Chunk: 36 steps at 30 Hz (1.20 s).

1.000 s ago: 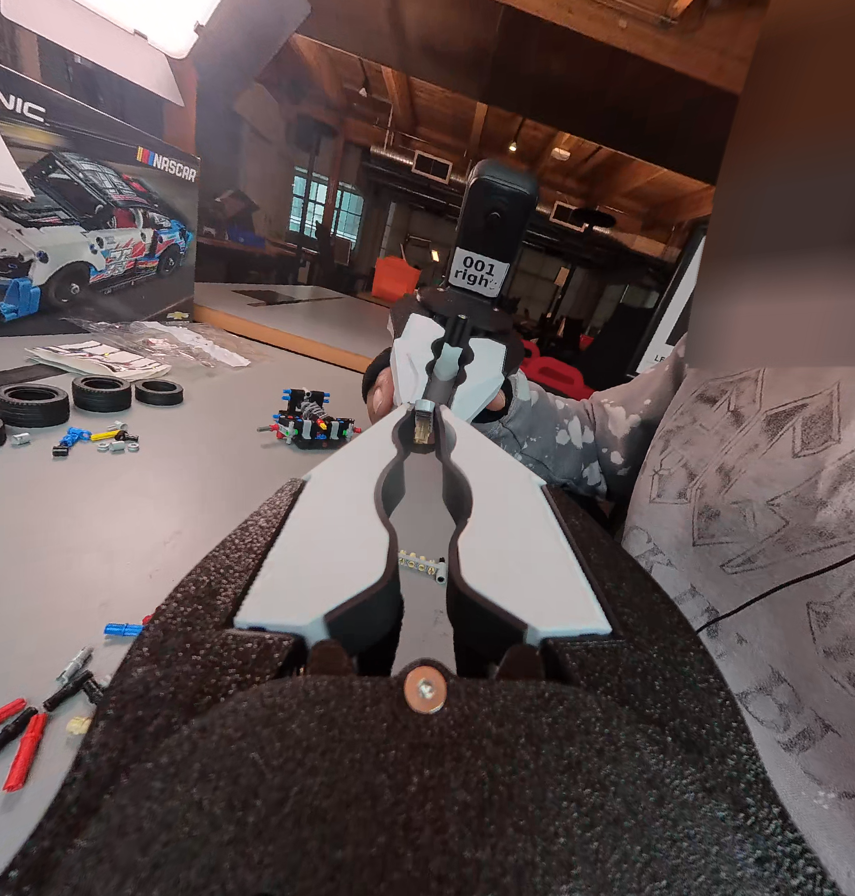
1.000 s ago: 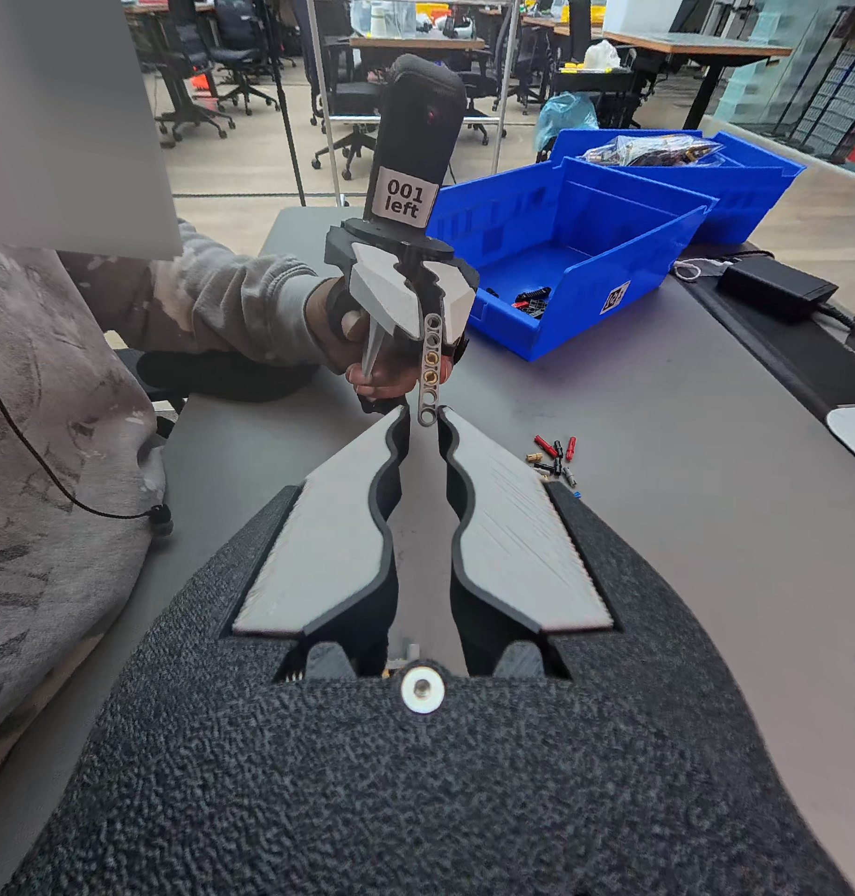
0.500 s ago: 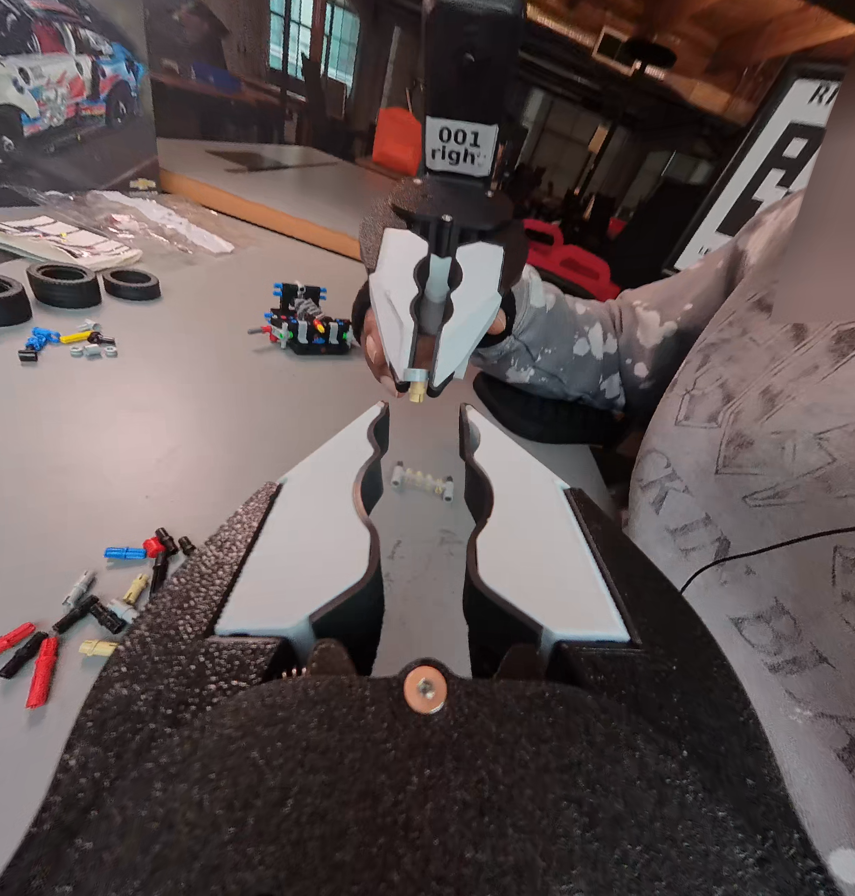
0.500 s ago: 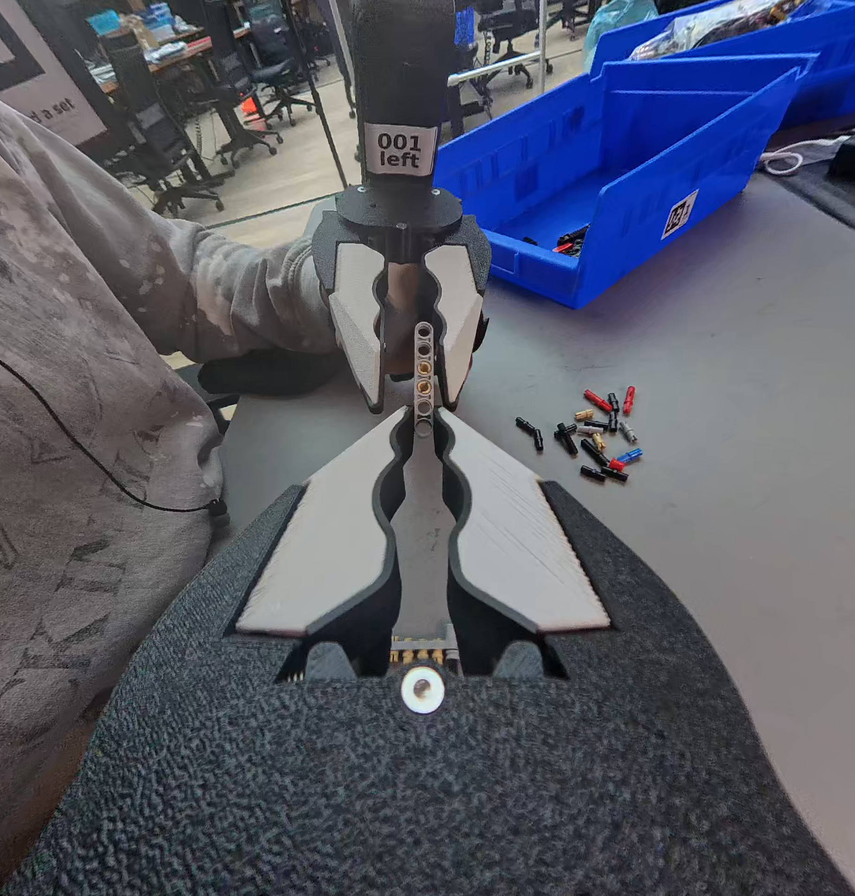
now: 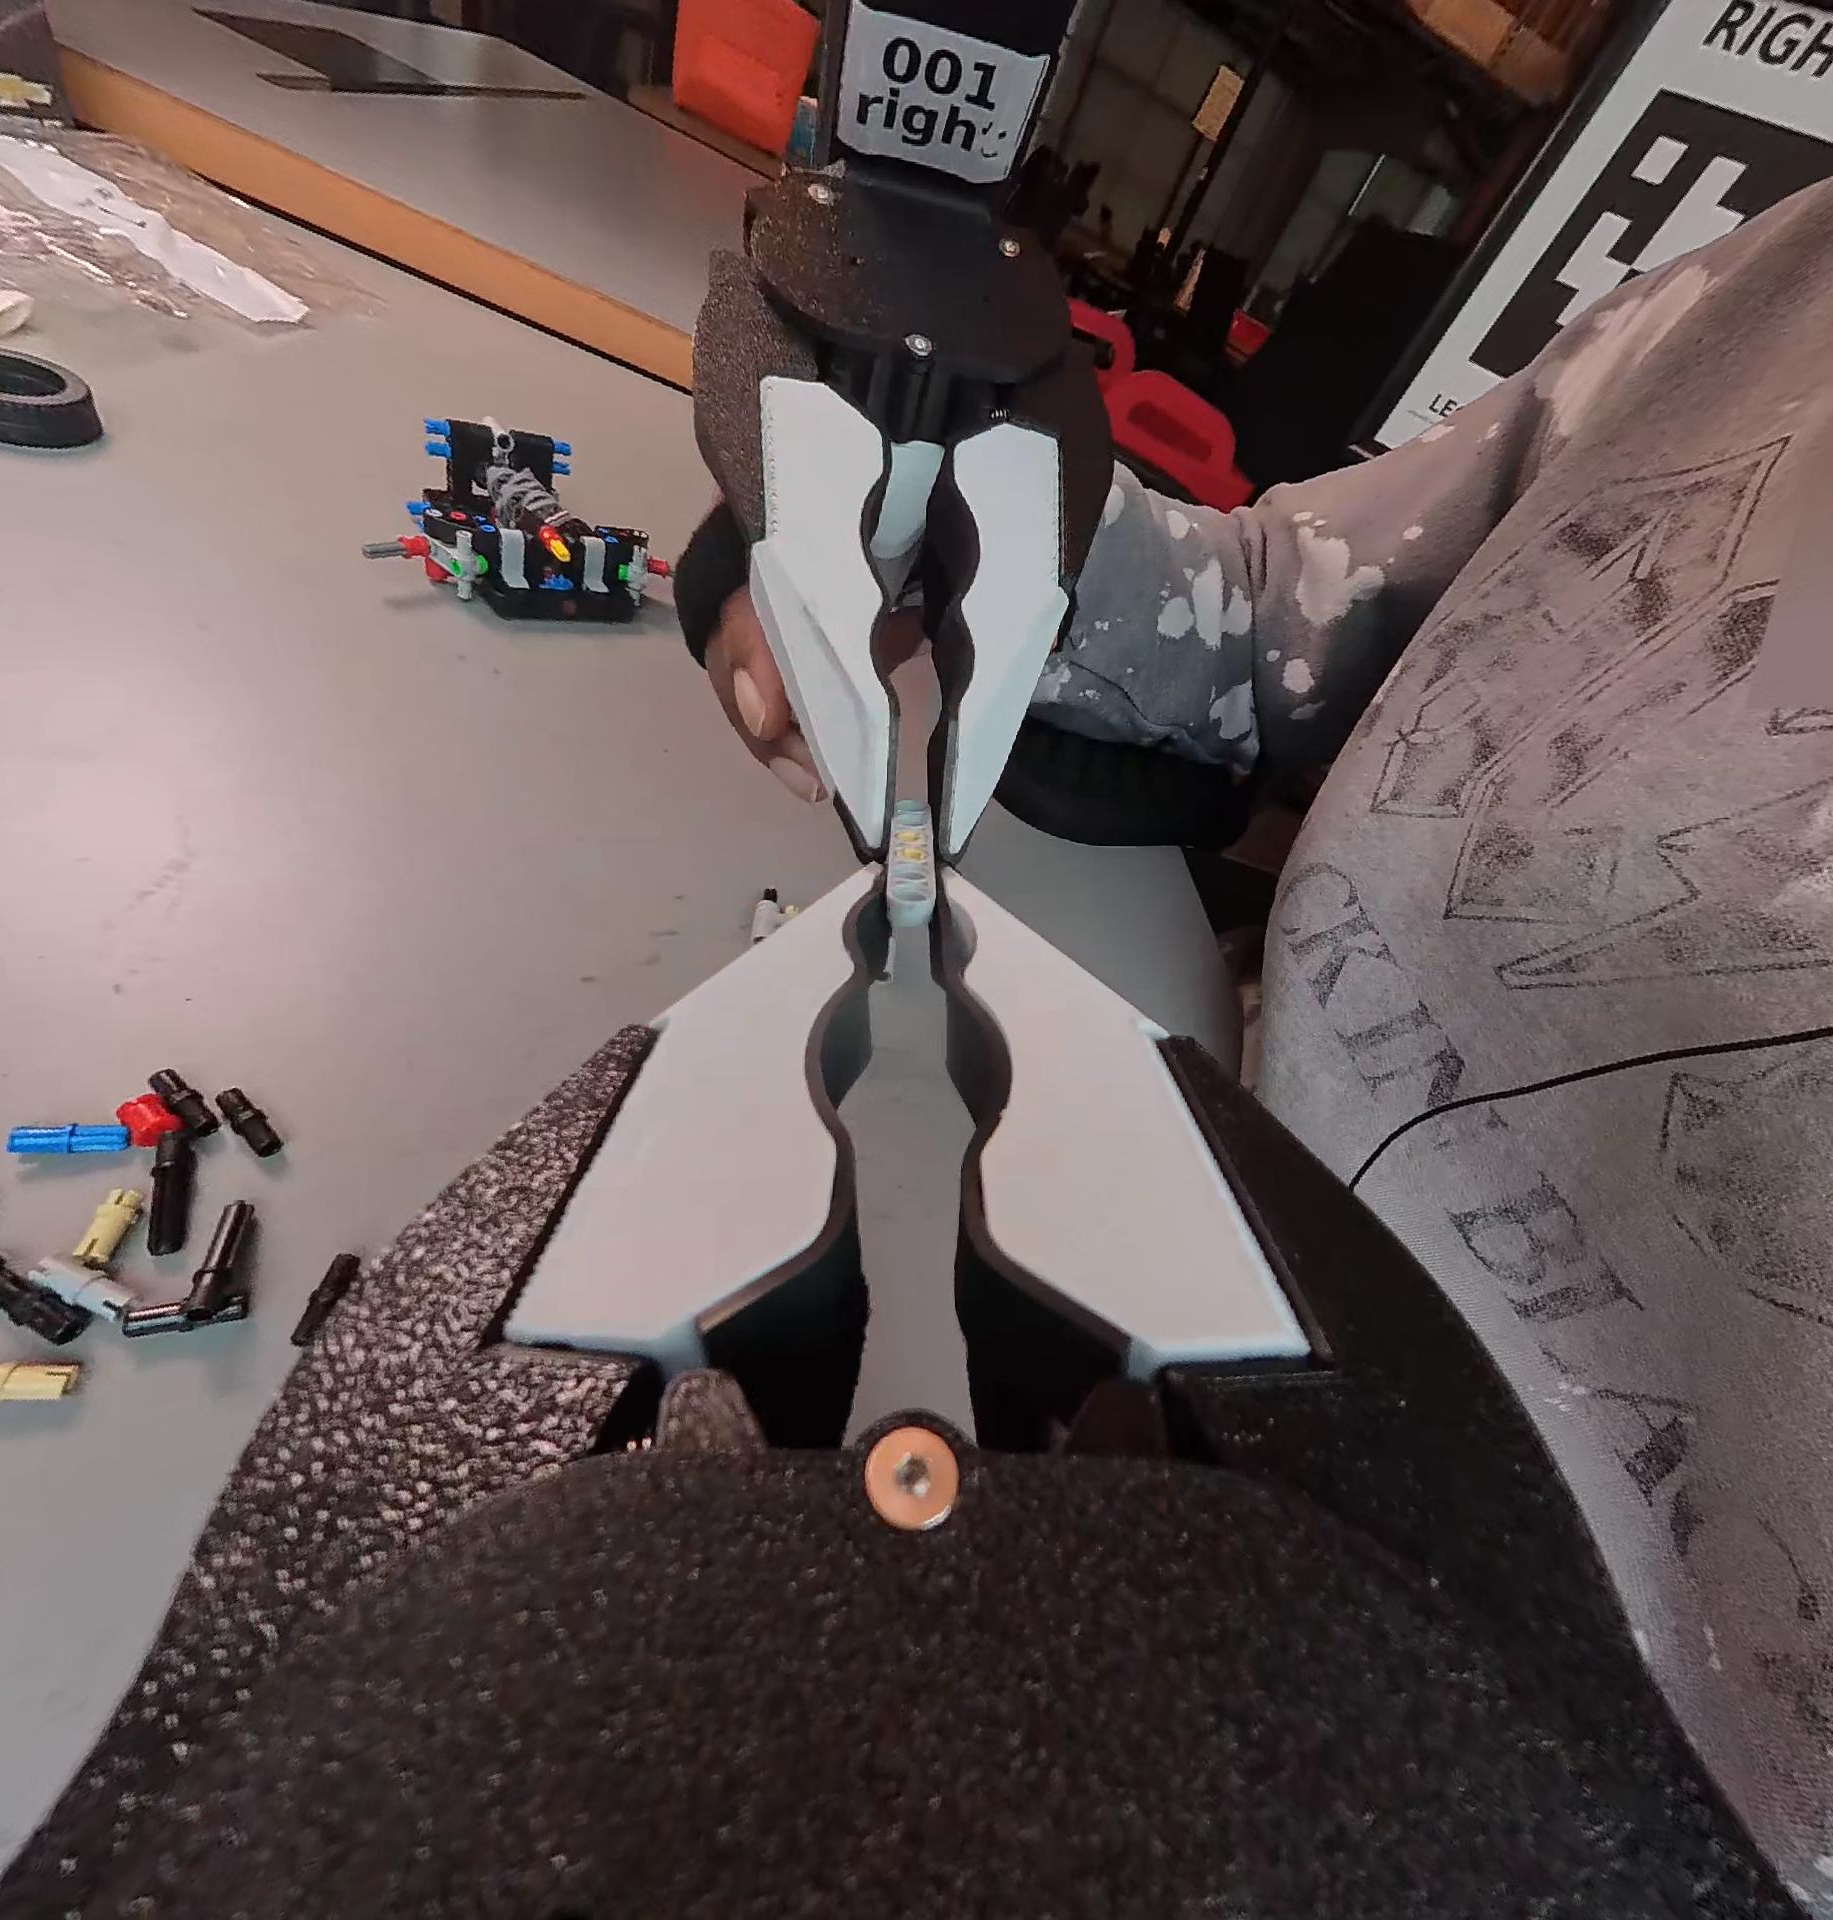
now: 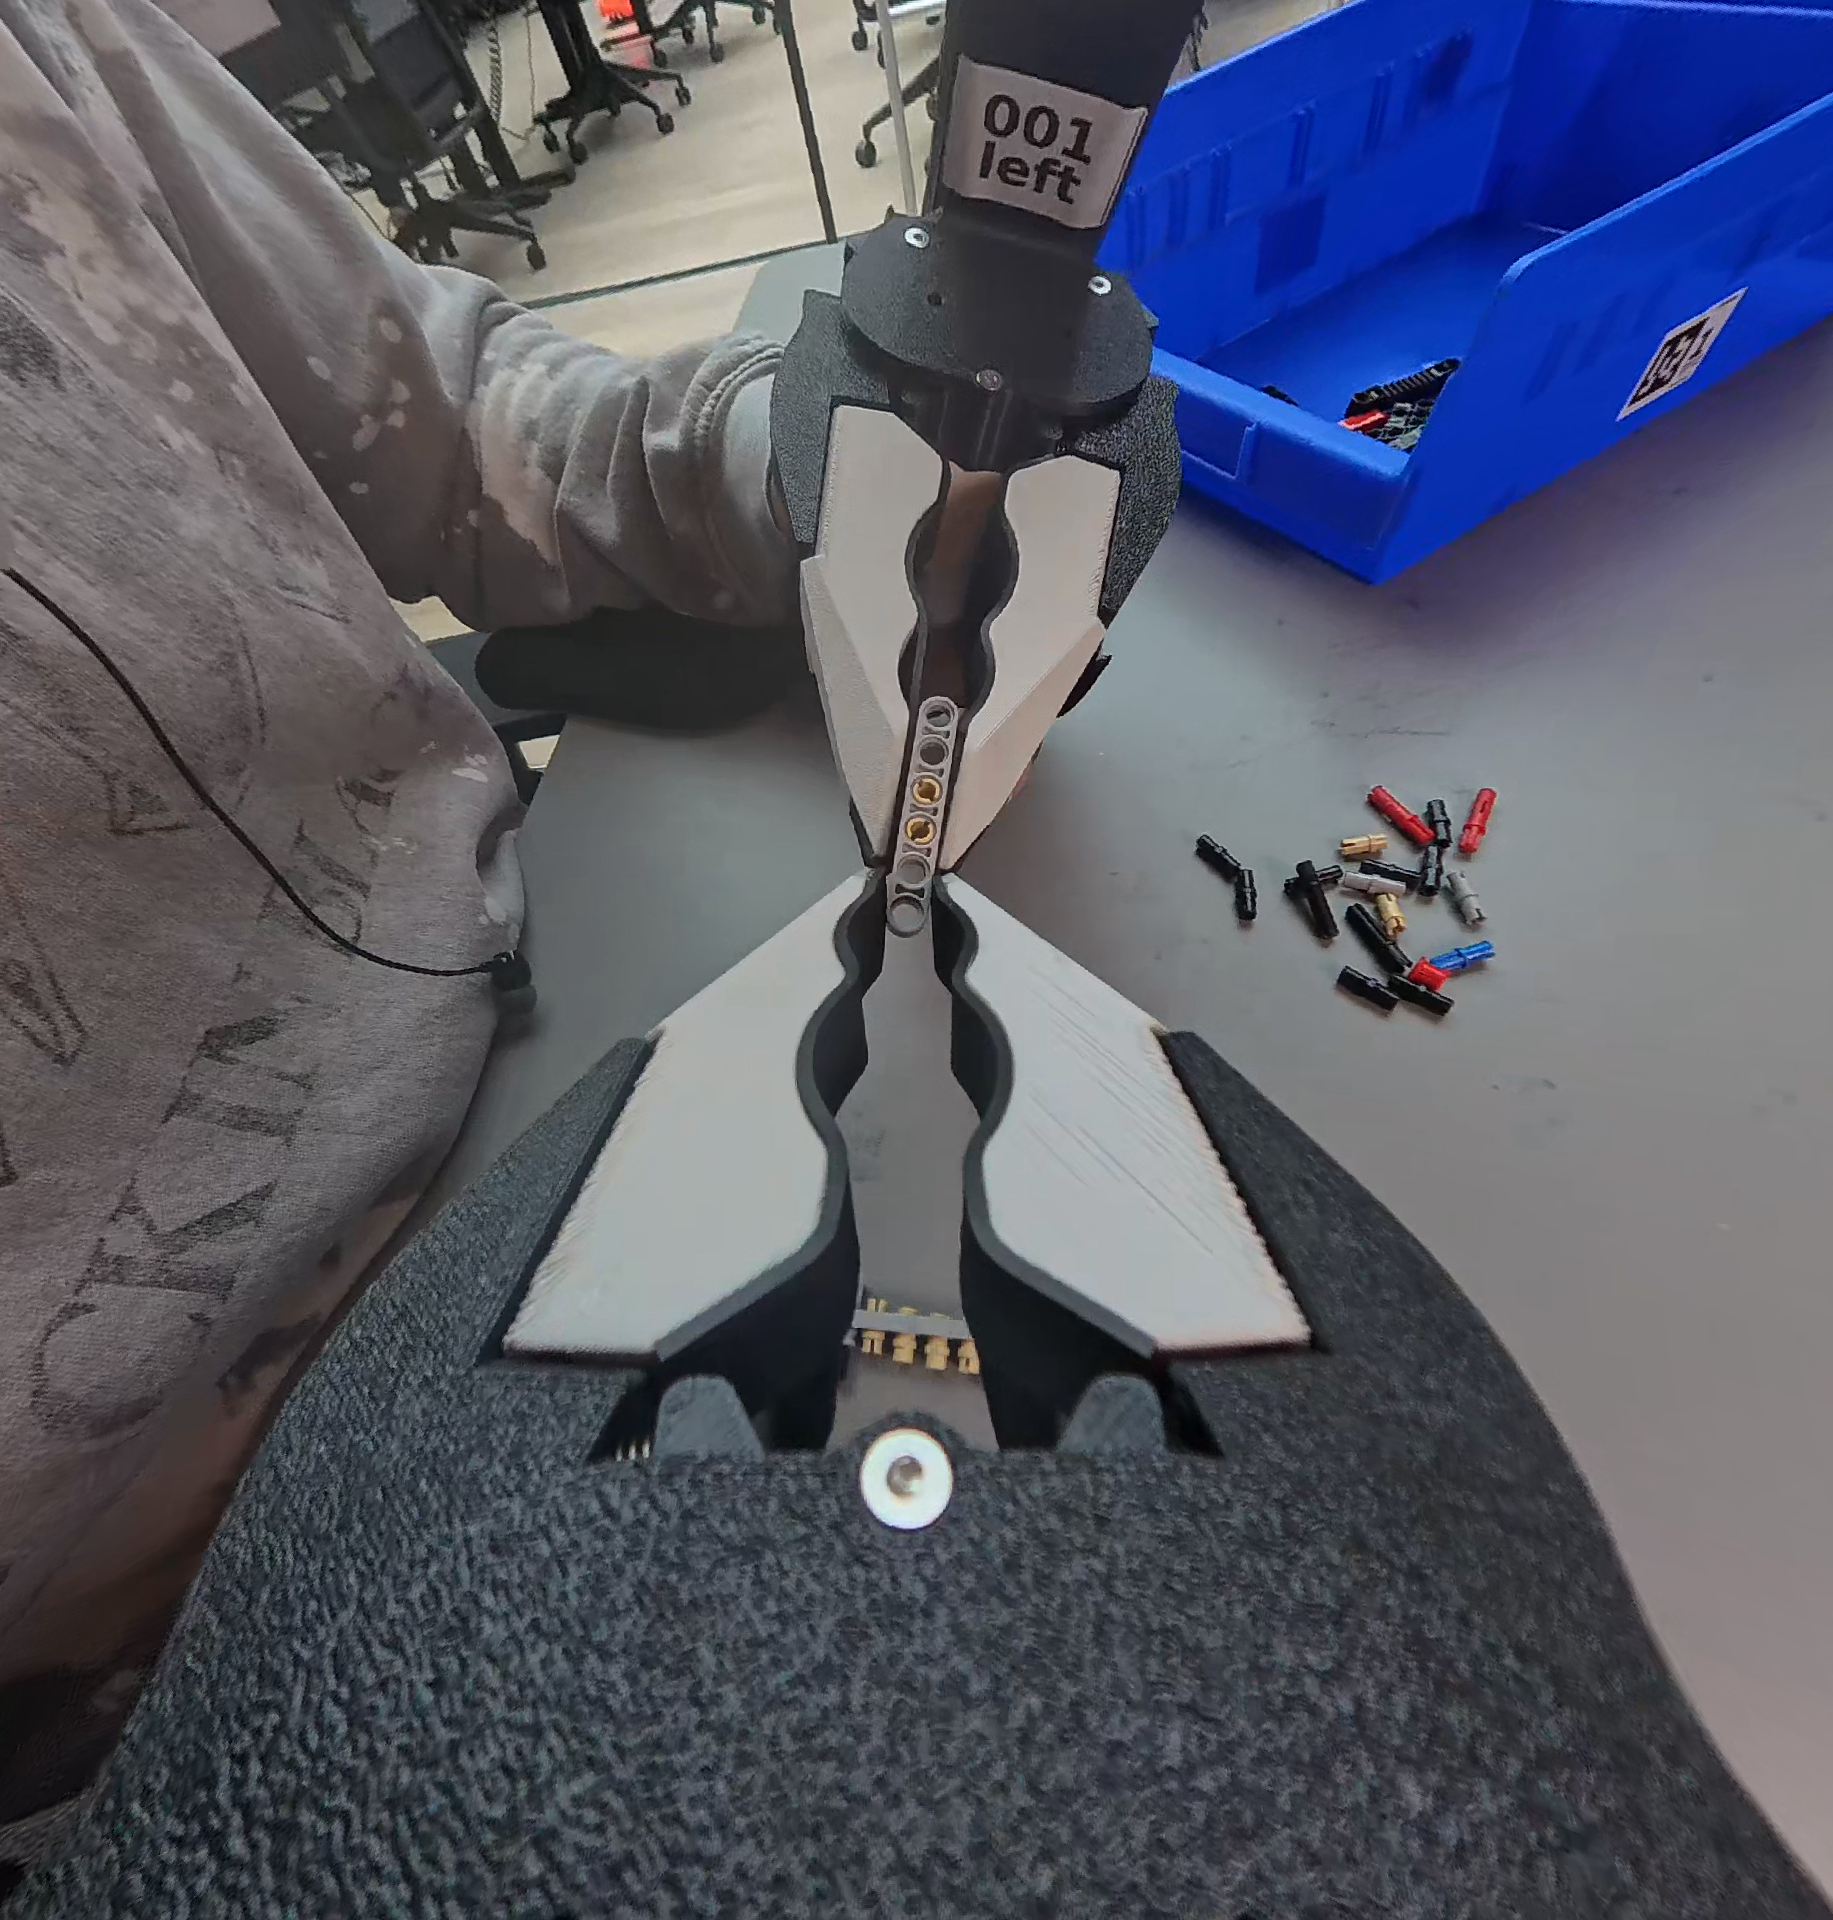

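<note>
Left gripper [image 5: 910, 906] and right gripper [image 6: 907, 904] meet tip to tip, fingers nearly closed. Bare hand [image 5: 761, 691] wraps right gripper's grip; grey sleeves run back on both sides.

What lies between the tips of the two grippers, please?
A grey holed beam with two tan pins: the left gripper clamps it and its end reaches between the right gripper's fingertips, clearest in the right wrist view.
</note>
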Tool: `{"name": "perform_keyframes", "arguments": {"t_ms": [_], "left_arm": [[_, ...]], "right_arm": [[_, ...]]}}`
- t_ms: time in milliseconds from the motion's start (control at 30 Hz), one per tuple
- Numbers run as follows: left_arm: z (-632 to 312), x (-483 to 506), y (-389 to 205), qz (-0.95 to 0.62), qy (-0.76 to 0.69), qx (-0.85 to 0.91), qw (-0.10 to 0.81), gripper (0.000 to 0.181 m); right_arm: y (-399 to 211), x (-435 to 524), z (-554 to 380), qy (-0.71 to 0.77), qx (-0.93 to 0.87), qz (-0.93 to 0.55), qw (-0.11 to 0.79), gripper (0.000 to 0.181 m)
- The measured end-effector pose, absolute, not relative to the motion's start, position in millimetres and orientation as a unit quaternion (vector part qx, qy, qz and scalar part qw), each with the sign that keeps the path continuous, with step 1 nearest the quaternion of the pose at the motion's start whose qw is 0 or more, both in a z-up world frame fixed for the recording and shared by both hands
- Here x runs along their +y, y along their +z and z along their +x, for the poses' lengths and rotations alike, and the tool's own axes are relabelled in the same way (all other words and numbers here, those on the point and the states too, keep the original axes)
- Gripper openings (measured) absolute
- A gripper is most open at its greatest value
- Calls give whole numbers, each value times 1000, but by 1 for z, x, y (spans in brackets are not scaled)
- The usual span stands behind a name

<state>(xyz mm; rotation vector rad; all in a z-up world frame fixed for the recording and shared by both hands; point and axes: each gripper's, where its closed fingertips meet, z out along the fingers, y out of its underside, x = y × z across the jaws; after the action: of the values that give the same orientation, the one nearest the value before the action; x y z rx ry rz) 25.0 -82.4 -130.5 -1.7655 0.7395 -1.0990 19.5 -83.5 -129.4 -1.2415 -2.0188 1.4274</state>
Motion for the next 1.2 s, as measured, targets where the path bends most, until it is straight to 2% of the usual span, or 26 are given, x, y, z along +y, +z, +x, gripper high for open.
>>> {"name": "perform_keyframes", "arguments": {"t_ms": [433,667,900,1133,1200], "left_arm": [[9,-76,-166,-775,-322,338,425,5],[1,-68,-152,-769,-360,283,446,5],[-1,-66,-136,-740,-430,240,458,6],[5,-73,-148,-757,-404,276,433,5],[6,-73,-149,-759,-399,282,431,5]], "right_arm": [[-125,-74,-3,545,-661,-456,240,6],[-115,-63,-14,626,-562,-502,201,7],[-131,-67,-8,591,-610,-492,193,7],[-144,-74,1,525,-683,-463,209,11],[-145,-74,1,518,-687,-462,214,8]]}}
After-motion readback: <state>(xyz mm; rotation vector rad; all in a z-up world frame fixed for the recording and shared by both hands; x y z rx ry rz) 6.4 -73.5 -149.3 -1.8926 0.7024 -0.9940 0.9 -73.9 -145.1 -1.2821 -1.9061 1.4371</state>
